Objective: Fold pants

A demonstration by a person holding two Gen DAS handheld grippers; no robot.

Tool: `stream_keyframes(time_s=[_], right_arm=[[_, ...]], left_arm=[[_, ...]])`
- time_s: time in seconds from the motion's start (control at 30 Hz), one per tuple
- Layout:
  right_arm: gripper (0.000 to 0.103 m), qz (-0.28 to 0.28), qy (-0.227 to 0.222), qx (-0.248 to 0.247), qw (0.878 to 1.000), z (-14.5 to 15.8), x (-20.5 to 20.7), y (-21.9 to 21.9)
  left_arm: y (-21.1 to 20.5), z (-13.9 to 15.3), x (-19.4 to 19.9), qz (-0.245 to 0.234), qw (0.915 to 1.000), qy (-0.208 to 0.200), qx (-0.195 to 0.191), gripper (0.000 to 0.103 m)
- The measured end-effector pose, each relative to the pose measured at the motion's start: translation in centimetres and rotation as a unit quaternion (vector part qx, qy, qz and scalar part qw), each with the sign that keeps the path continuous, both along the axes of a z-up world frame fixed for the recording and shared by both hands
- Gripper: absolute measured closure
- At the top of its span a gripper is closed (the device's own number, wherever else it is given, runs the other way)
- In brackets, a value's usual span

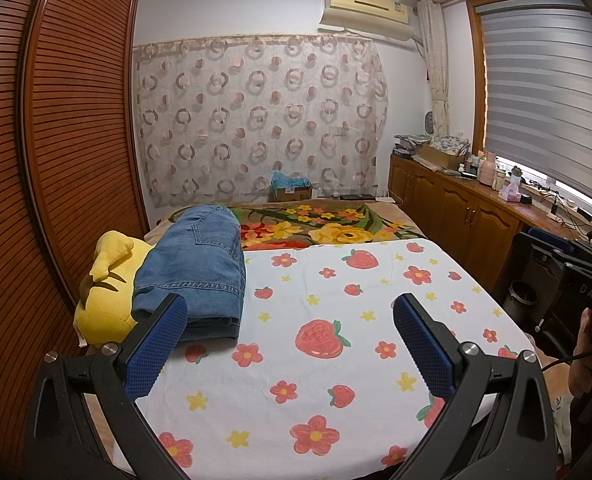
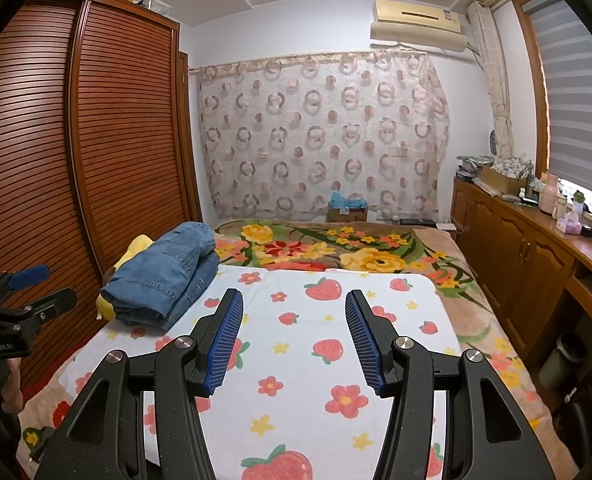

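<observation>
The folded blue denim pants (image 1: pixel 198 268) lie at the left side of the bed, partly on a yellow plush toy (image 1: pixel 104 292); they also show in the right wrist view (image 2: pixel 164 276). My left gripper (image 1: pixel 290 308) is open and empty above the strawberry-print sheet (image 1: pixel 335 360), its left finger next to the pants' near edge. My right gripper (image 2: pixel 294 304) is open and empty over the same sheet (image 2: pixel 319 380), to the right of the pants. The left gripper also shows at the left edge of the right wrist view (image 2: pixel 36 284).
A brown slatted wardrobe (image 1: pixel 68 140) stands along the bed's left. A floral blanket (image 1: pixel 327 224) covers the far half of the bed. A wooden cabinet (image 1: pixel 455 208) with clutter runs along the right under the window. A dark bin (image 1: pixel 523 296) stands on the floor at right.
</observation>
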State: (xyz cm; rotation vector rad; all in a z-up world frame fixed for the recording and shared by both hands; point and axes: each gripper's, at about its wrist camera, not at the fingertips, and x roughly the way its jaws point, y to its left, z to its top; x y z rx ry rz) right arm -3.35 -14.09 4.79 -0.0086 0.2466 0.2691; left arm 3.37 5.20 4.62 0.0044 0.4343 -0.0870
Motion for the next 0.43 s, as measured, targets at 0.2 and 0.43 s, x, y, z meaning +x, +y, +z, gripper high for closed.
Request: stream_keyframes(time_s=[0.2, 0.43], right_arm=[[0.048, 0.000, -0.002, 0.000, 1.000, 0.00, -0.01, -0.04], [0.048, -0.001, -0.002, 0.001, 1.000, -0.05, -0.01, -0.04]], left_arm=[[0.06, -0.05, 0.00, 0.000, 1.0000, 0.000, -0.001, 0.000], [0.12, -0.11, 0.00, 0.000, 1.0000, 0.000, -0.001, 0.000]])
